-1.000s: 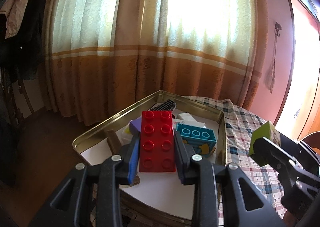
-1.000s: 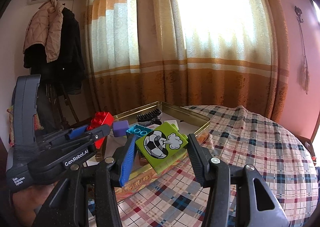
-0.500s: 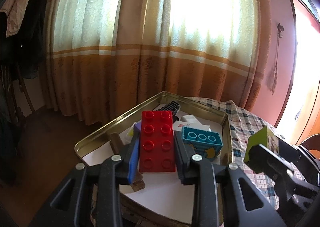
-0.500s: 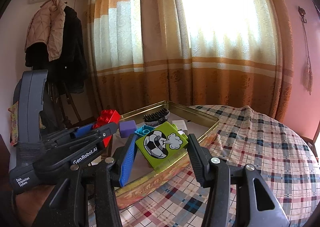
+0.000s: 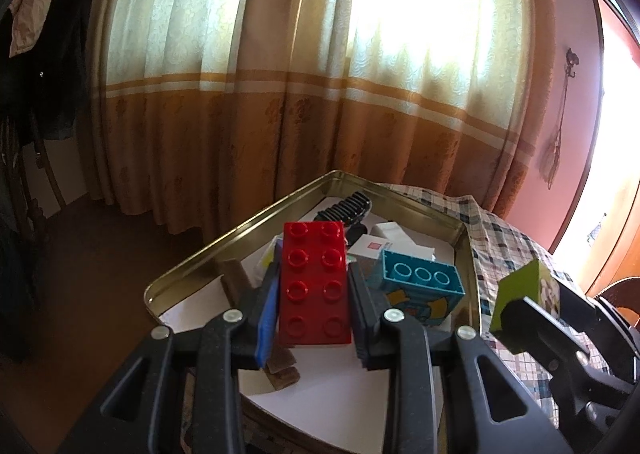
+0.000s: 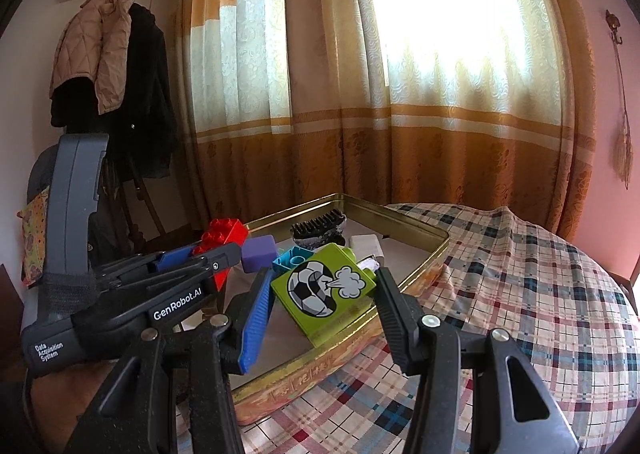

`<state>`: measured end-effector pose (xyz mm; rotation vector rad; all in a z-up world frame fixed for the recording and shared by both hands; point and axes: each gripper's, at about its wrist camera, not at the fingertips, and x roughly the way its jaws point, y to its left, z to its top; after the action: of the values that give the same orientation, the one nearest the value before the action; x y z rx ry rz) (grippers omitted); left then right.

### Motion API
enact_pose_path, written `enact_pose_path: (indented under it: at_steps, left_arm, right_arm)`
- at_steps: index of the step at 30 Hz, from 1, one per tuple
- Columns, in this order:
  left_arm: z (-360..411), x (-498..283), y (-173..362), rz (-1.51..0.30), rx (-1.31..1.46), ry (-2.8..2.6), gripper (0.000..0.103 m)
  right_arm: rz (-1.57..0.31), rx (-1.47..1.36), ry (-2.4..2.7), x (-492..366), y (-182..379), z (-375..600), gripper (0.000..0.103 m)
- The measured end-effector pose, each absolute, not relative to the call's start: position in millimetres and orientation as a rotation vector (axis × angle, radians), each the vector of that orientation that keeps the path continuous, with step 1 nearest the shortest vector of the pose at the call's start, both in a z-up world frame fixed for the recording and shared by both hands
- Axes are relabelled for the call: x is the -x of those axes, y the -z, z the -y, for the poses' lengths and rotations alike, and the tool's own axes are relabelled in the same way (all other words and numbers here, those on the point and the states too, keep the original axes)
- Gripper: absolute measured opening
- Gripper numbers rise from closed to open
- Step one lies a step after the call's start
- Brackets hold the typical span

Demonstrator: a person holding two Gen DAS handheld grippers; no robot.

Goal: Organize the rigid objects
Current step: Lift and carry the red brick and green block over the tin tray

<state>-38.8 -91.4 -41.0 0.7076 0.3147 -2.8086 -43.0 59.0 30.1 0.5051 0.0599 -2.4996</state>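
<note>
Both tongs seemingly unmoved, bricks clamped.

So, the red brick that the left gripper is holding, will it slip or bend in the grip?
Probably neither. The red brick looks like hard moulded plastic, so it should stay stiff. The left gripper clamps its flat long sides, which likely gives a steady hold. Its glossy surface could still let it slide if the grip loosens.

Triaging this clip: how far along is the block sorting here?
Midway, I'd say. Done: teal block, purple cube and brush already lie in the gold tin. In hand: left tongs clamp the red brick; right tongs clamp the green football block, both over the tin. Left: setting both down.
</note>
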Motion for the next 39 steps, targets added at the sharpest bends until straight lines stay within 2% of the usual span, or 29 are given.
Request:
enact_pose_path:
  at_steps: [24, 39]
  left_arm:
    - [97, 51, 36, -0.248, -0.708, 2.784, 0.031]
    - [96, 61, 33, -0.182, -0.818, 2.772, 0.031]
  right_arm:
    - [-0.078, -0.514, 2.494, 62, -34, -47, 0.053]
    - [-0.081, -0.548, 2.468, 76, -41, -46, 0.053]
